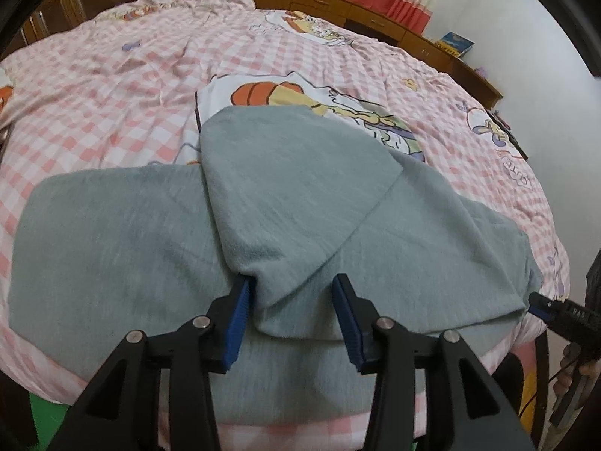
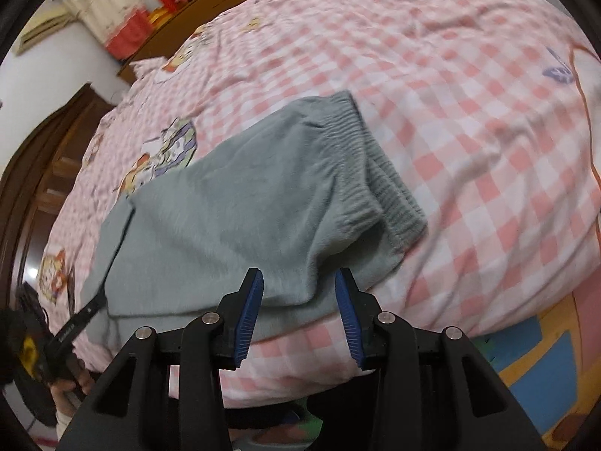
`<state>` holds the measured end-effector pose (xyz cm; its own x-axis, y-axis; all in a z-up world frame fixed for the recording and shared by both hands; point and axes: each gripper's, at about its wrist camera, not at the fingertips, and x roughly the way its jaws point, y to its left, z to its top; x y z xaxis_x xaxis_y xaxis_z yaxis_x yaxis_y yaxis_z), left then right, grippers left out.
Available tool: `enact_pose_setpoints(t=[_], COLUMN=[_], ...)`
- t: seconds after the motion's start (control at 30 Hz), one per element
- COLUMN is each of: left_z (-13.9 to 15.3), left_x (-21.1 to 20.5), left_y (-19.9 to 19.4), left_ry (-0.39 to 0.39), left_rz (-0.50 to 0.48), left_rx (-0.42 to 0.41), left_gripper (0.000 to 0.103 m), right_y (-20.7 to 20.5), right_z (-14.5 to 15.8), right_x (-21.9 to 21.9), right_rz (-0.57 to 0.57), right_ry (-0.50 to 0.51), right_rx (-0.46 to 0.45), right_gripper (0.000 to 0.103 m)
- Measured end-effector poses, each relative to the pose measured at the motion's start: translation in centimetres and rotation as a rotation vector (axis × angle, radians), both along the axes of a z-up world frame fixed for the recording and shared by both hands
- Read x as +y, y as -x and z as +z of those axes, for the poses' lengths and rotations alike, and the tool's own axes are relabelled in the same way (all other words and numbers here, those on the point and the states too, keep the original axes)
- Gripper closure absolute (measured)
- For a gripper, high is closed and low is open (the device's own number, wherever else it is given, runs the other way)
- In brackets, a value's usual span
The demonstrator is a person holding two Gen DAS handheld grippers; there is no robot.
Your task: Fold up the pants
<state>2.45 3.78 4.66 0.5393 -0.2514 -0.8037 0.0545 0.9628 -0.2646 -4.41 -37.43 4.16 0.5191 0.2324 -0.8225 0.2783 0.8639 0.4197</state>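
On the bed (image 1: 112, 75), near its front edge, you have one pair of grey pants (image 1: 293, 195) lying flat on a pink checked cover.

Item 1, pants: soft fleece. In your left view one layer is already turned over the rest, with a diagonal edge running across it. In your right view the ribbed waistband (image 2: 379, 173) sits at the far right end, its two layers not quite matched.

Item 2, left claw (image 1: 291, 321): partly open, blue pads standing either side of the folded corner at the front edge. The cloth lies slack between the pads; neither appears to press it, so nothing is held.

Item 3, right claw (image 2: 298, 317): partly open, pads flanking the near edge of the pants close to the waistband end. Nothing is gripped.

Item 4, bed cover: wrinkled, printed with cartoon figures, likely to drag with the cloth.

Step in hand, as judged: letting go after one fold and choosing the next hold. To do it well, draw both claws back clear of the fabric without snagging the loose corner. Take both layers together at the next grip, keep the two ends level as you carry them over, and line up the edges before releasing. A lone top layer would pull the fold apart.
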Motion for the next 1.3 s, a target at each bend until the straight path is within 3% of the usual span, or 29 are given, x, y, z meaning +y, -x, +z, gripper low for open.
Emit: enact_pose_setpoints(t=[0.33,0.4,0.43,0.63,0.8,0.83,0.9,0.97,1.03,1.07,1.3], left_z=[-0.7,-0.6,-0.5,0.3,-0.4,-0.4,-0.3,0.6,2.1,2.8,7.1], left_x=[-0.2,-0.1,0.0,0.5,0.1,0.0,-0.3,0.0,0.6,0.8,2.2], left_y=[-1.2,-1.1,-1.0,0.6,-0.1,-0.2,-0.5,-0.4,0.0,0.3,3.3], left_ry=[-0.004,-0.012,-0.026,-0.136,-0.099,-0.102,-0.123,-0.106,-0.073,-0.062,-0.039], left_rz=[0.037,0.055,0.065,0.115,0.081,0.076,0.063,0.052,0.042,0.038,0.023], left_rx=[0.001,0.003,0.007,-0.029,-0.023,-0.030,-0.030,-0.036,-0.063,-0.073,-0.126], left_gripper=[0.058,0.062,0.066,0.066,0.066,0.068,0.093,0.097,0.097,0.098,0.101], right_y=[-1.2,-1.5,-1.6,-1.7,-1.9,-1.9,-1.9,-1.9,-2.1,-2.2,-2.1], right_z=[-0.5,-0.7,-0.8,-1.1,-1.7,-1.8,-1.7,-1.5,-1.1,-0.9,2.3], right_x=[-0.6,-0.4,-0.3,-0.1,0.1,0.2,0.3,0.2,-0.1,-0.3,-1.0], right_rz=[-0.062,-0.056,-0.054,-0.046,-0.031,-0.029,-0.029,-0.036,-0.044,-0.046,0.018], right_ry=[-0.005,-0.001,-0.003,0.001,0.009,0.017,0.028,0.030,0.028,0.030,0.011], right_rx=[-0.033,-0.026,-0.026,-0.026,-0.018,-0.022,-0.025,-0.022,-0.024,-0.027,-0.129], right_gripper=[0.062,0.062,0.062,0.062,0.062,0.062,0.063,0.069,0.086,0.089,0.096])
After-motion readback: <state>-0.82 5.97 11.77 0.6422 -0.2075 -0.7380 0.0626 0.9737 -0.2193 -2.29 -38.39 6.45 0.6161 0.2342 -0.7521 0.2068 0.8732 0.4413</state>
